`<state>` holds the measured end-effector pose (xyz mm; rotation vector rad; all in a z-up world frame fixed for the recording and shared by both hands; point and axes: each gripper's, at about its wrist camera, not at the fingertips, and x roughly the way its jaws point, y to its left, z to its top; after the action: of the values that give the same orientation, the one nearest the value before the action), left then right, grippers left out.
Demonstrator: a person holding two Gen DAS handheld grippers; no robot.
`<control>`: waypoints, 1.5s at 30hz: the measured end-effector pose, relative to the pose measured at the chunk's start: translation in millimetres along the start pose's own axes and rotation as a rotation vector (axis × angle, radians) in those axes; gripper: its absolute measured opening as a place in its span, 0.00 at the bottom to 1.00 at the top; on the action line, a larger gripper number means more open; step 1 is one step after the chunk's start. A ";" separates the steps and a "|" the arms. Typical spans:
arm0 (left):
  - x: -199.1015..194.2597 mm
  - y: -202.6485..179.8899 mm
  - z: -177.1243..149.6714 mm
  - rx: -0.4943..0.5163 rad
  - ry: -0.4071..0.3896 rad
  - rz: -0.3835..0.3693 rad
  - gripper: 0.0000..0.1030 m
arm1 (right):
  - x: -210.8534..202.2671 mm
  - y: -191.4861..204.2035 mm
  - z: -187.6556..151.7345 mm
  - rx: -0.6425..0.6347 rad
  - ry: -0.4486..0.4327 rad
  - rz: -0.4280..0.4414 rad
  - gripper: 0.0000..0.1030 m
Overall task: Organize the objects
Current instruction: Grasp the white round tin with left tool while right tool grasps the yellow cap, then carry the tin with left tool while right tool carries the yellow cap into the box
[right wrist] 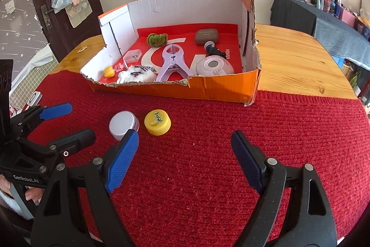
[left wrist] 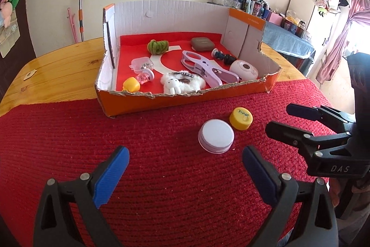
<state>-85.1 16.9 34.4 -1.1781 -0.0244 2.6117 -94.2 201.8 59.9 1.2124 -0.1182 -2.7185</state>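
Note:
Two loose things lie on the red knitted mat [left wrist: 115, 131]: a white round tin [left wrist: 216, 136] [right wrist: 123, 123] and, touching its right side, a yellow cap [left wrist: 241, 118] [right wrist: 157, 122]. My left gripper [left wrist: 185, 154] [right wrist: 79, 119] is open over the mat, just short of the tin, with nothing between its blue pads. My right gripper [right wrist: 185, 134] [left wrist: 281, 119] is also open and holds nothing. It sits right of the left one, and the cap lies just beyond its left finger [right wrist: 124, 154].
Behind the mat stands an orange cardboard box [left wrist: 185, 98] [right wrist: 208, 89] with a torn low front wall. It holds a purple clip [left wrist: 203, 68], a green scrunchie [left wrist: 157, 46], a white fluffy toy [left wrist: 175, 82], a brown case [left wrist: 202, 43] and several other small things. Bare wooden table [right wrist: 300, 57] lies beside it.

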 end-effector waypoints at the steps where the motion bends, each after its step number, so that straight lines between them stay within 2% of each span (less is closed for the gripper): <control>1: 1.8 -0.7 -0.1 0.004 0.006 -0.013 0.96 | 1.7 -0.2 -0.1 -0.009 0.007 0.005 0.80; 5: 9.6 -6.6 1.6 0.047 0.025 -0.028 0.90 | 9.0 -0.5 0.5 -0.068 0.027 0.028 0.80; 8: 17.1 -10.9 3.0 0.081 0.046 -0.042 0.81 | 15.9 1.5 2.5 -0.120 0.048 0.038 0.79; 13: 25.0 -16.0 5.2 0.134 0.062 -0.037 0.70 | 27.3 9.2 5.1 -0.207 0.084 0.043 0.65; 17: 27.6 -19.1 9.5 0.170 0.065 -0.062 0.60 | 31.0 15.9 8.4 -0.259 0.090 0.056 0.55; 19: 28.8 -19.3 11.5 0.178 0.069 -0.090 0.49 | 32.3 18.5 10.6 -0.276 0.089 0.076 0.50; 22: 30.0 -19.3 13.4 0.182 0.073 -0.129 0.39 | 35.2 22.4 11.5 -0.304 0.091 0.091 0.40; 23: 29.9 -19.1 13.8 0.182 0.073 -0.134 0.39 | 35.4 23.9 11.2 -0.316 0.086 0.095 0.39; 25: 29.2 -19.0 13.8 0.184 0.070 -0.146 0.39 | 35.5 25.3 11.3 -0.320 0.084 0.120 0.29; 27: 27.3 -19.0 13.8 0.183 0.066 -0.151 0.39 | 35.3 26.3 10.9 -0.325 0.078 0.129 0.28; 32: 13.0 -19.0 15.5 0.189 0.041 -0.164 0.39 | 30.3 25.7 10.7 -0.314 0.073 0.147 0.28; 39: -18.1 -15.9 26.6 0.191 -0.028 -0.187 0.39 | 1.3 28.3 13.4 -0.295 0.029 0.188 0.28; 45: -26.1 -9.2 51.0 0.184 -0.068 -0.154 0.39 | -21.5 33.6 33.1 -0.299 -0.037 0.189 0.28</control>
<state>-104.0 24.0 88.7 -0.9839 0.1053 2.4585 -100.9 172.8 102.4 1.0114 0.1567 -2.4845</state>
